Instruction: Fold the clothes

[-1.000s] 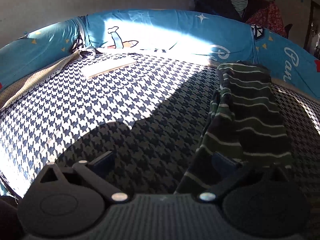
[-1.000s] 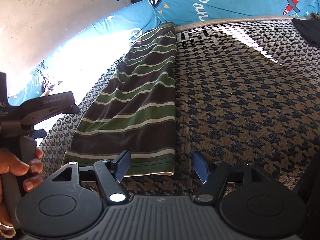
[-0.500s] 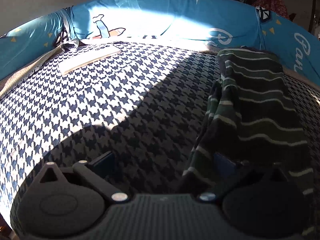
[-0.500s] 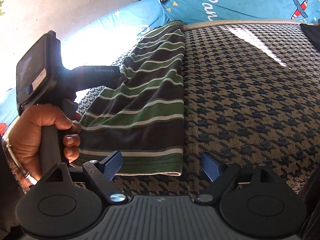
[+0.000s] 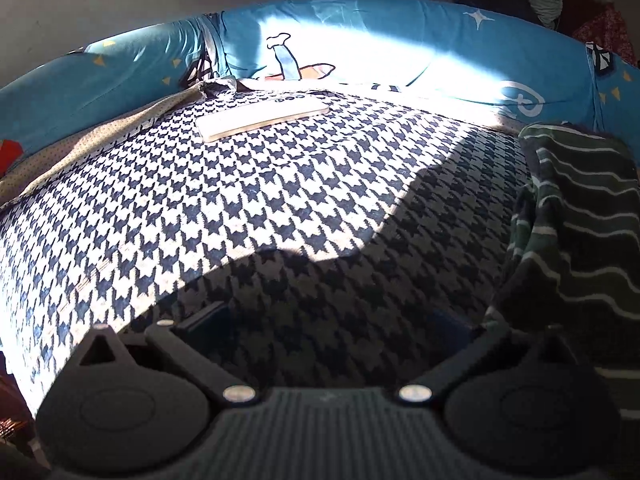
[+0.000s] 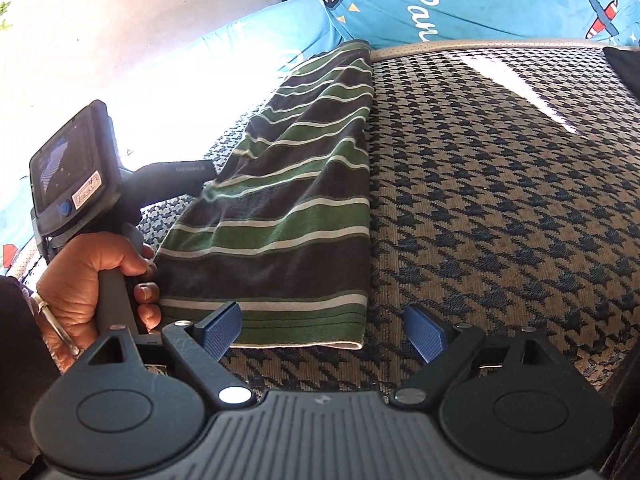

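Half the striped garment lies in deep shadow.

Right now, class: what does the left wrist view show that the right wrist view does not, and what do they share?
Only the left wrist view: a white remote control lying in sunlight on the cover. Only the right wrist view: the person's hand holding the left gripper's handle, and the open right gripper just short of the hem. Both share the folded striped green garment on the houndstooth cover.

Black tool, blue pads, silver screws
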